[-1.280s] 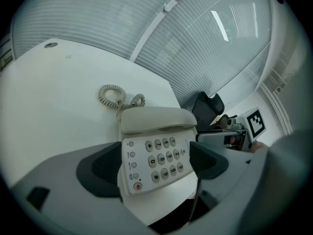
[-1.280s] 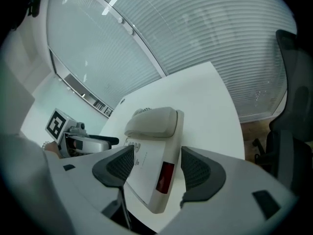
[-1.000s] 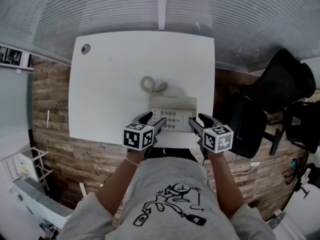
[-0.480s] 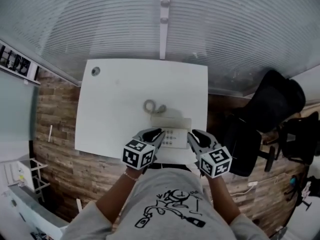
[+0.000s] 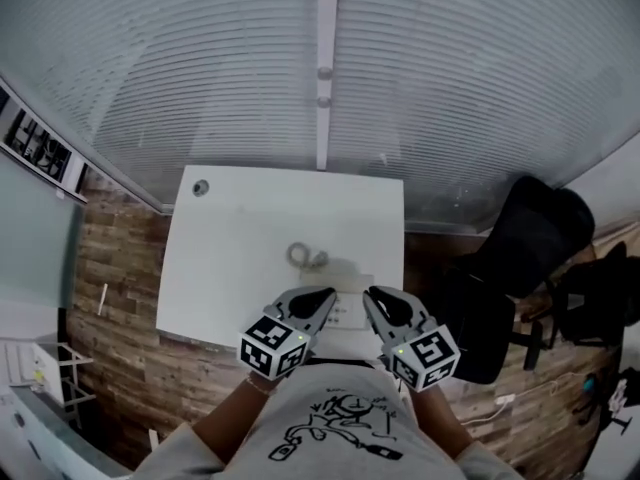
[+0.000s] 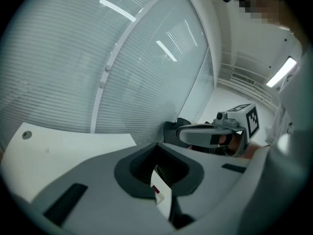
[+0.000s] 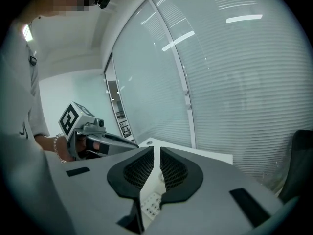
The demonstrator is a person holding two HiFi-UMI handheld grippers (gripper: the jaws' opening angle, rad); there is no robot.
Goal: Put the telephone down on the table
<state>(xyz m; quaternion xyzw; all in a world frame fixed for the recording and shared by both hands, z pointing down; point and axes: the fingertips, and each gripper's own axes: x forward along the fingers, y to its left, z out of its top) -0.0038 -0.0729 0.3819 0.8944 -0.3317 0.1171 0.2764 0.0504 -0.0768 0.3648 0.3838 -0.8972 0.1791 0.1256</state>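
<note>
Closing empty: left fingers (image 6: 134,169), right fingers (image 7: 136,173)

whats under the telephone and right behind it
The telephone rests on the white table, its coiled cord just behind it. The tabletop directly beneath is covered by the telephone, so nothing there can be seen.

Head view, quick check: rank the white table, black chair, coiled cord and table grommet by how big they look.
1. white table
2. black chair, smaller, though it sits farther below the camera
3. coiled cord
4. grommet, the tiniest
</note>
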